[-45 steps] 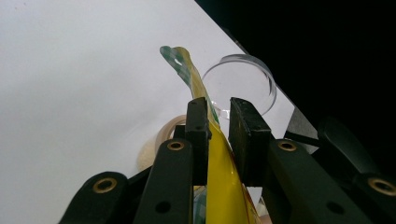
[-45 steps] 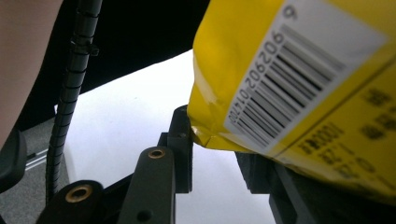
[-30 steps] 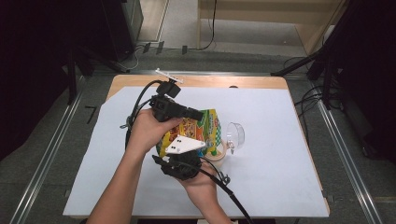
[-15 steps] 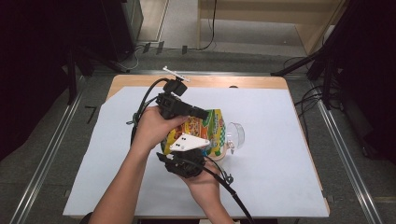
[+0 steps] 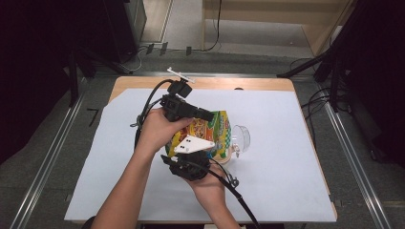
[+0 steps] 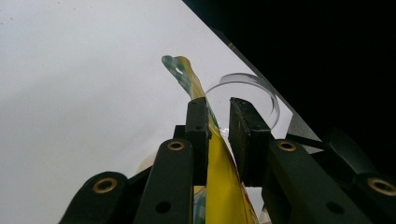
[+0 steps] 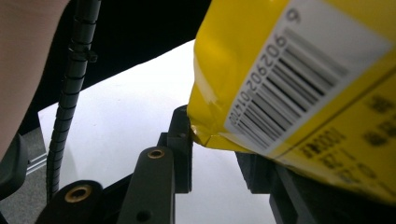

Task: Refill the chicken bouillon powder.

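A yellow snack bag point(image 5: 212, 131) with a barcode point(image 7: 289, 70) hangs tilted above the white sheet, its top end beside a clear glass point(image 5: 241, 138). My left gripper point(image 5: 210, 116) comes in from the left and is shut on the bag's upper seam point(image 6: 219, 186). In the left gripper view the glass's rim point(image 6: 261, 84) stands just behind the jaws. My right gripper point(image 5: 207, 152), under a white three-cornered plate, comes from the near side. It grips the bag's lower corner point(image 7: 205, 135), and the bag hides its right jaw tip.
A white sheet point(image 5: 286, 181) covers most of the wooden table point(image 5: 215, 83). A small white stick point(image 5: 180, 75) lies at the table's back edge. Black cables point(image 5: 239, 200) trail from both grippers toward the near side. Metal floor rails run along both sides.
My left hand and the bag's top have shifted slightly right, toward the glass. The right gripper has kept still.
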